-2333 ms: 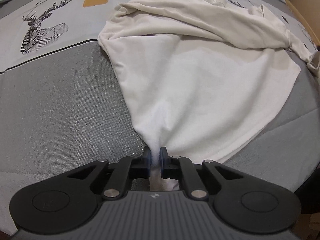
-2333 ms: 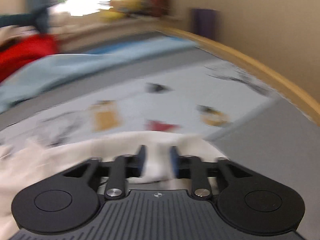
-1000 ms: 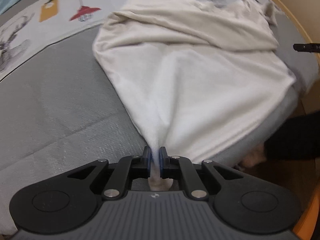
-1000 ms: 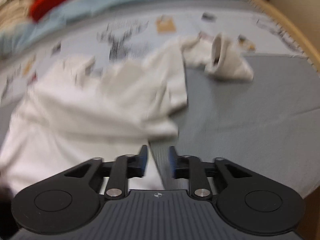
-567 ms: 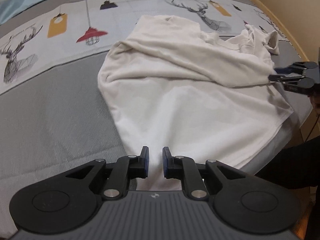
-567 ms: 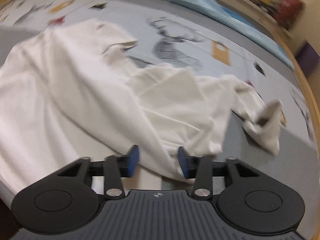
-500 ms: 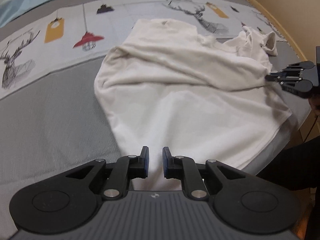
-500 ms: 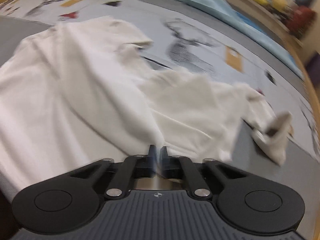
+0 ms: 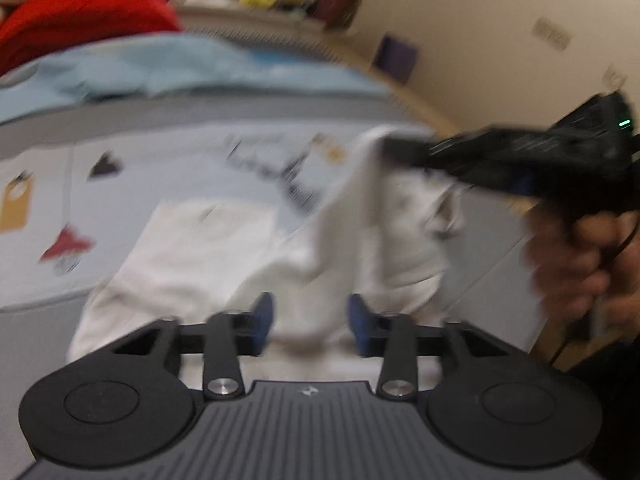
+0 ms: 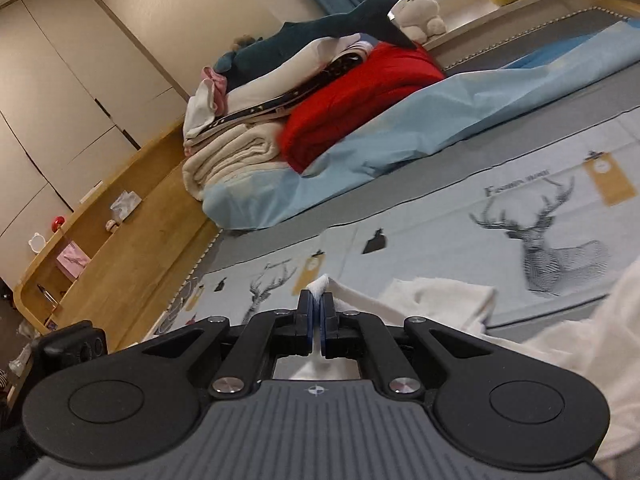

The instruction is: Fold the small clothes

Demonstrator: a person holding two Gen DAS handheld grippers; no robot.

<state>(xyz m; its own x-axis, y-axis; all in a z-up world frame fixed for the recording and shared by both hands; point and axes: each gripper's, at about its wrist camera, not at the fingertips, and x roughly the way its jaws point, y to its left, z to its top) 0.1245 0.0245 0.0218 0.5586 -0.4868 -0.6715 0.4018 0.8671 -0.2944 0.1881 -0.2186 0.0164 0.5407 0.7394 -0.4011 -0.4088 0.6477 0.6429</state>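
**Left hand-held gripper** [image 9: 308,322]: jaws opening, blue pads well apart. White cloth shows in the gap beyond them, but neither pad presses on it. It points down over the bed; the view is blurred.

**White garment** [image 9: 224,256]: a small pale top, lying rumpled on the printed bedcover [image 9: 60,184], one part raised off the bed at its right side.

**Right hand-held gripper** [image 10: 317,320]: jaws closed tight on a fold of the garment; a tuft of cloth pokes out past the tips. In the left wrist view it stands above the bed with the cloth hanging from it. It tilts slightly downward toward the stacked bedding [image 10: 280,128]. The person's hand [image 9: 576,256] wraps the grip.

**Step in hand (judged):** early folding; the right side is being lifted for carrying across.

**Next move calls for (judged):** laying the raised part flat over the body, while the left finds a fresh edge to pinch.
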